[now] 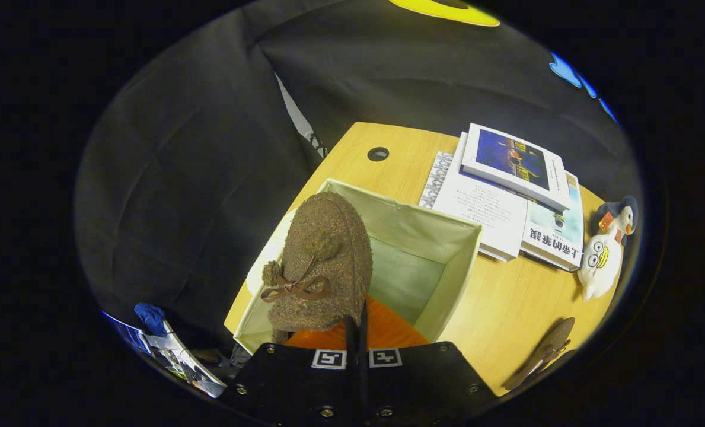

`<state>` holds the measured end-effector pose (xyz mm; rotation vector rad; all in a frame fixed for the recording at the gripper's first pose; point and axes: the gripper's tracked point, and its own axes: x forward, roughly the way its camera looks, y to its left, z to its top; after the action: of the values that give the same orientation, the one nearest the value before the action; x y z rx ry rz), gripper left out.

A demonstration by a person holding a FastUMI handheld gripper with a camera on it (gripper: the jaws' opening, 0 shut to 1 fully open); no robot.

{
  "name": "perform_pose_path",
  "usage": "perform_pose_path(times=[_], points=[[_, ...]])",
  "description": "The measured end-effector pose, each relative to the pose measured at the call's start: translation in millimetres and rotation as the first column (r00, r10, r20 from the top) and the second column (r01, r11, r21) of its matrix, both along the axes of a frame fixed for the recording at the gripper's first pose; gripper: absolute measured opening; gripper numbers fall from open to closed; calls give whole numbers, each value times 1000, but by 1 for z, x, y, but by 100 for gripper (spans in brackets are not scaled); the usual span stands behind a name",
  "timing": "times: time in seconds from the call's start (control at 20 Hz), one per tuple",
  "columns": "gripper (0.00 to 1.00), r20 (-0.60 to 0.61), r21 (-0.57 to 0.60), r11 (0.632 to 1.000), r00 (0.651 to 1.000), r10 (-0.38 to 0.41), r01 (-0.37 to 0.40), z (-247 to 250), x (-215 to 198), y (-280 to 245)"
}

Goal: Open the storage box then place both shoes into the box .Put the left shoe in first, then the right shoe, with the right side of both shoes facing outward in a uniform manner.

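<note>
Box [447, 261] is already open on the bench [506, 308], tongs [357, 332] pinched narrow on the first brown shoe [322, 261] hanging over it, second shoe [545, 350] waiting off beside the box.

You get dim booth, black cloth wall swallowing light. Brightest patch: pale wooden tabletop [506, 308], lit evenly from above, mild sheen near round cable hole [377, 154]. Fuzzy brown slipper with bow [322, 267] sharp, fibres readable. Open cream fabric storage box [429, 237]: inner walls lit, floor slightly shaded. Tongs [357, 332] pressed together, dark, underexposed against orange sole. Fisheye bends tabletop edges; stacked books [506, 196] and white plush duck [604, 255] stretched, softer toward rim. No motion blur.
</note>
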<state>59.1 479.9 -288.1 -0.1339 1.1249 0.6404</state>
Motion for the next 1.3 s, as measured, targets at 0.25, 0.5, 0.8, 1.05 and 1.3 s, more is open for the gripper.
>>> perform_pose_path(times=[0.25,0.5,0.8,1.05,1.3], points=[[26,-14,59,998,1000,6,-5,-10,-1,9],[99,49,75,997,999,7,-11,13,3,-18],[99,87,159,987,996,-20,6,59,5,-63],[99,111,200,979,992,-64,41,80,10,-116],[99,144,206,973,980,-138,106,93,22,-179]])
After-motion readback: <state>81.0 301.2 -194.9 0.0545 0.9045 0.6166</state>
